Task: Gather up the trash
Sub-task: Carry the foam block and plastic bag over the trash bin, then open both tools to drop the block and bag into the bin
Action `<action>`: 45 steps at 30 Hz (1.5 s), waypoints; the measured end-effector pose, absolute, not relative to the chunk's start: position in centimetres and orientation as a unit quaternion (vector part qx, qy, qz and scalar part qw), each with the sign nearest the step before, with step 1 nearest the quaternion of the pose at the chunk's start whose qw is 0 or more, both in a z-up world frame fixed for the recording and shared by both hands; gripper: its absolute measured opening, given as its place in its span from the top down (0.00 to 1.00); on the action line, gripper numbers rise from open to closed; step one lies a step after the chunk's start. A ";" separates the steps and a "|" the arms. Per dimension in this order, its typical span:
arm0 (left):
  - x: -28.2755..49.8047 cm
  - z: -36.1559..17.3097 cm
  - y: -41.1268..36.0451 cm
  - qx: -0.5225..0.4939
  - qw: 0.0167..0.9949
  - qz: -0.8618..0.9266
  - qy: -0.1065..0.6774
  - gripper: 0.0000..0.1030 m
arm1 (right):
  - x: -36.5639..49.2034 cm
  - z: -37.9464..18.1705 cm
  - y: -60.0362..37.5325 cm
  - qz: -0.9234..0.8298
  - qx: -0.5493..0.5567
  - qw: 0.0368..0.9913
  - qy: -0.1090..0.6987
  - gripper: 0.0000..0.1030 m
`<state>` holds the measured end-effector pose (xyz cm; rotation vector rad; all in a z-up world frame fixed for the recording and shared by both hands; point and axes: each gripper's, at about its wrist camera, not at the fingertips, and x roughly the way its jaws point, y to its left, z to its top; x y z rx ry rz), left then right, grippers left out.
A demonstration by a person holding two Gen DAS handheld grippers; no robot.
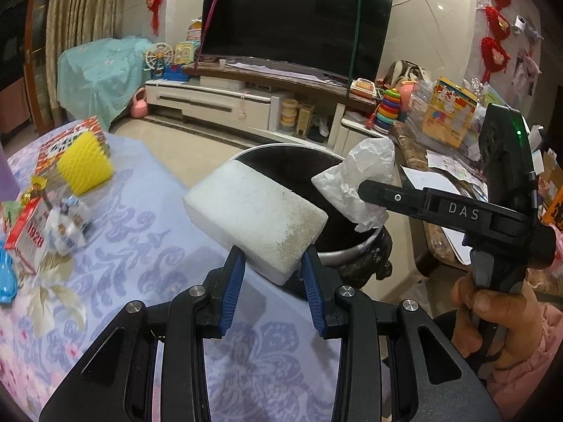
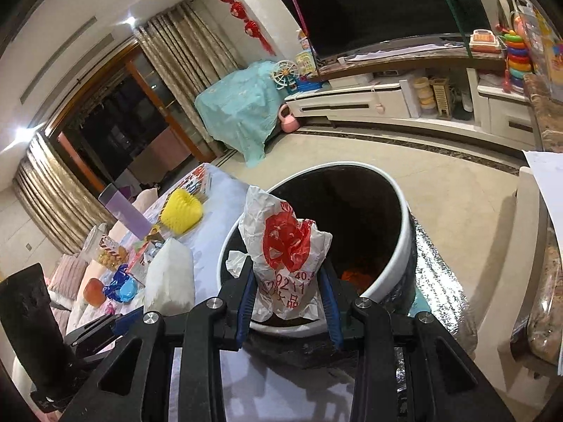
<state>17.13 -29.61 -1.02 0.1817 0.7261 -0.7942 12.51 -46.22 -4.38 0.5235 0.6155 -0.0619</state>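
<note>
My left gripper (image 1: 272, 274) is shut on a white foam block (image 1: 253, 216), held over the near rim of a round white bin with a dark inside (image 1: 345, 246). My right gripper (image 2: 290, 304) is shut on a crumpled white plastic bag with red print (image 2: 285, 246), held over the same bin (image 2: 387, 274). In the left wrist view the right gripper (image 1: 373, 193) reaches in from the right, a hand (image 1: 492, 316) on its handle, with the bag (image 1: 359, 176) above the bin's mouth. The foam block (image 2: 170, 277) shows at left in the right wrist view.
A table with a purple flowered cloth (image 1: 158, 246) carries a yellow foam net (image 1: 86, 161), a red and white carton (image 1: 28, 239), a crumpled wrapper (image 1: 68, 225) and a blue toy (image 2: 123, 286). A cluttered marble counter (image 1: 450, 176) stands right of the bin. A TV cabinet (image 1: 246, 102) lies beyond.
</note>
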 end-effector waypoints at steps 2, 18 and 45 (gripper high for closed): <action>17.3 -1.0 -30.0 0.091 0.853 -0.380 0.345 0.69 | 12.5 -4.4 -46.5 -0.031 0.257 0.918 0.300 0.66; 19.2 -1.1 -33.6 0.113 0.841 -0.392 0.355 0.64 | 14.0 -4.1 -48.8 -0.041 0.253 0.916 0.309 0.61; 17.3 -4.1 -20.8 0.030 0.884 -0.258 0.388 0.28 | 13.3 -4.3 -43.8 -0.018 0.251 0.918 0.305 0.13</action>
